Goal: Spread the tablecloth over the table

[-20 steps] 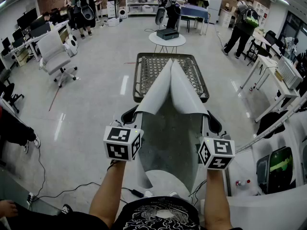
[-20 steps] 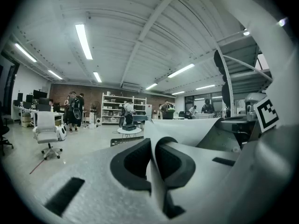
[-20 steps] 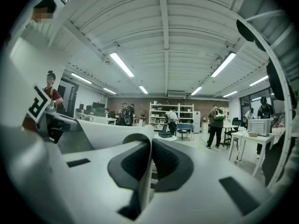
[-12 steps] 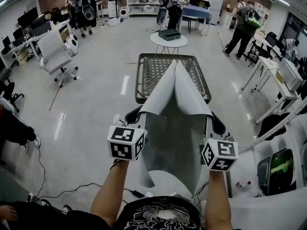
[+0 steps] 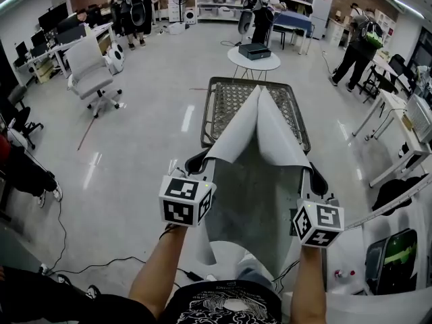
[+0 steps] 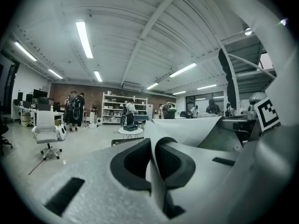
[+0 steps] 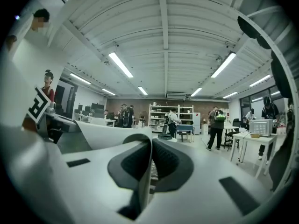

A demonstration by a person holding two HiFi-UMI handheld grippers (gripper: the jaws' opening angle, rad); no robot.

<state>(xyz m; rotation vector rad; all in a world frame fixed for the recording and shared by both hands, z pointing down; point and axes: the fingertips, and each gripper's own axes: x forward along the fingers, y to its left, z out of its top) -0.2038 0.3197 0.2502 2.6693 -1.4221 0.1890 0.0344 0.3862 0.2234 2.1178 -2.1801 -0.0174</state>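
- We hold the left gripper (image 5: pixel 196 160) with its jaws clamped on the left edge of the tablecloth (image 5: pixel 260 174). In the left gripper view the thin sheet runs between the dark pads (image 6: pixel 133 164).
- We hold the right gripper (image 5: pixel 317 181) the same way, jaws closed on the cloth's right edge, with the sheet pinched between its pads (image 7: pixel 170 164).
- The grey-white cloth sags between our two grippers. Its far part lies on the mesh-topped table (image 5: pixel 229 103), where its two folded sides meet in a peak.
- The mesh shows bare on both sides of that peak.
- Beyond the table stands a round white table (image 5: pixel 254 61).
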